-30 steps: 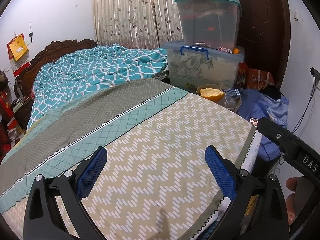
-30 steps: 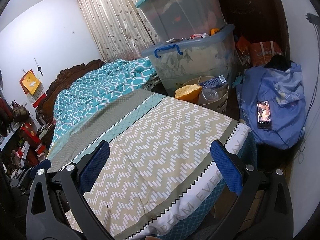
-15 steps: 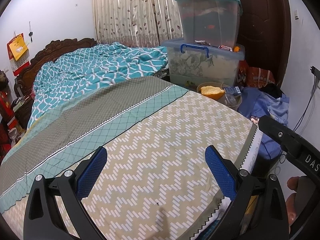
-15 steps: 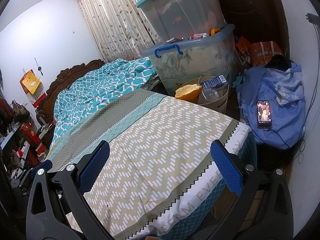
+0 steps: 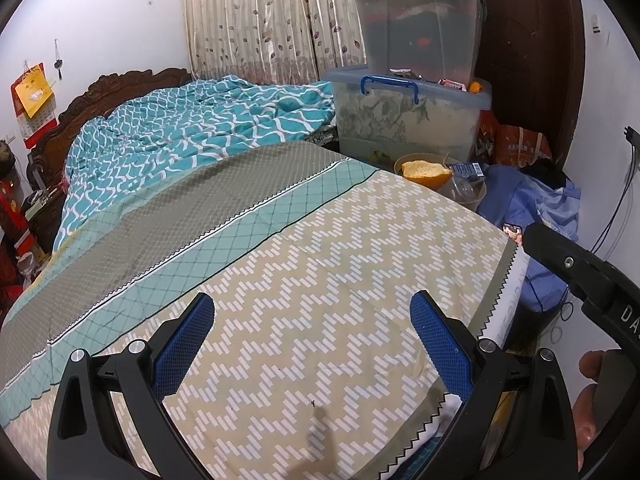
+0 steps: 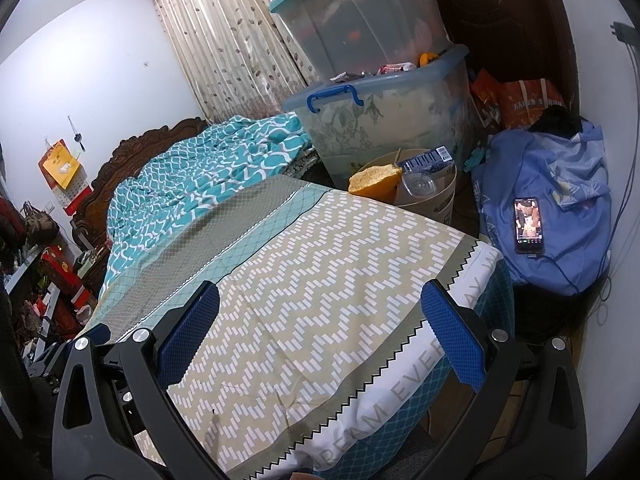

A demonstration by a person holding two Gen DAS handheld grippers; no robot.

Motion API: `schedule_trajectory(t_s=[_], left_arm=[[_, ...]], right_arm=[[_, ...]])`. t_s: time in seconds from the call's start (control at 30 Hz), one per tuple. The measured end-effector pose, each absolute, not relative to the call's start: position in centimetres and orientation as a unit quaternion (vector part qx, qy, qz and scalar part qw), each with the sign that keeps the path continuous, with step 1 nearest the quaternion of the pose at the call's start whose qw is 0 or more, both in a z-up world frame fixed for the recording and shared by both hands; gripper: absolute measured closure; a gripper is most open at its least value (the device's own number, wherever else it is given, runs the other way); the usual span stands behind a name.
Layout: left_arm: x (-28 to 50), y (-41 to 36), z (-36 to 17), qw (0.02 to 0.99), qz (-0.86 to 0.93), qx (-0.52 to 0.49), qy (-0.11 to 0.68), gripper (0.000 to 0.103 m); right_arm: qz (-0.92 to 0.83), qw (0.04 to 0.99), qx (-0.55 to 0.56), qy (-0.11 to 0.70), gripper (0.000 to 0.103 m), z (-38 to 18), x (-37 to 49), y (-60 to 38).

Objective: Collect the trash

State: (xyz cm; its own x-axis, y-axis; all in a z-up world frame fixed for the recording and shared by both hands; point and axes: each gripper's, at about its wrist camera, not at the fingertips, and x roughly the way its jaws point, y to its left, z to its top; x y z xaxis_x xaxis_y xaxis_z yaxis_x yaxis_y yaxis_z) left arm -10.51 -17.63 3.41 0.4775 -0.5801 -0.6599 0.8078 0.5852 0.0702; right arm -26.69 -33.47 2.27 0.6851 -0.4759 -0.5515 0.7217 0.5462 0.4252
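Both jaws gape empty; only the right view shows the phone (image 6: 529, 225).

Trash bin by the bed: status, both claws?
Left claw open, empty. Right claw open, empty. Trash bin beyond bed corner, already holding peel, bottle, carton. Bed lies between.

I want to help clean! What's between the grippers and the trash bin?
Only bare zigzag bedsheet, in both views, lies between each open hand-held gripper and the bin.

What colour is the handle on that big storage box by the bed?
Blue. The handle on the clear storage box shows best in the right wrist view.
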Motion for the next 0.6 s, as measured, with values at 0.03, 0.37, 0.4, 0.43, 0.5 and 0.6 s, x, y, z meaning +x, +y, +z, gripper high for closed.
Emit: schedule_trajectory(t_s=[0.03,0.37,0.4,0.43,0.5,0.6], left_arm=[[-10.52,-17.65,3.39,0.838,-0.414,0.19,0.3,0.009],[-10.38,-18.17,3.07,0.832,-0.419,0.189,0.311,0.009],[-10.39,-18.18,3.07,0.832,-0.419,0.189,0.311,0.009],[-10.37,-18.2,3.07,0.832,-0.419,0.188,0.311,0.009],[-10.39,-18.22,3.07,0.832,-0.419,0.188,0.311,0.009],[-10.45,-18.41,2.99,0.833,-0.418,0.189,0.309,0.009]], right_arm=[[-0.349,0.859,0.324,0.19,0.003,2.25,-26.68,-33.48],[-0.349,0.856,0.33,0.191,0.003,1.42,-26.86,-34.02],[-0.349,0.855,0.331,0.192,0.003,1.31,-26.83,-34.11],[-0.348,0.855,0.332,0.192,0.003,1.29,-26.8,-34.17],[-0.348,0.855,0.332,0.193,0.003,1.3,-26.8,-34.22],[-0.349,0.855,0.332,0.191,0.003,1.3,-26.97,-34.46]])
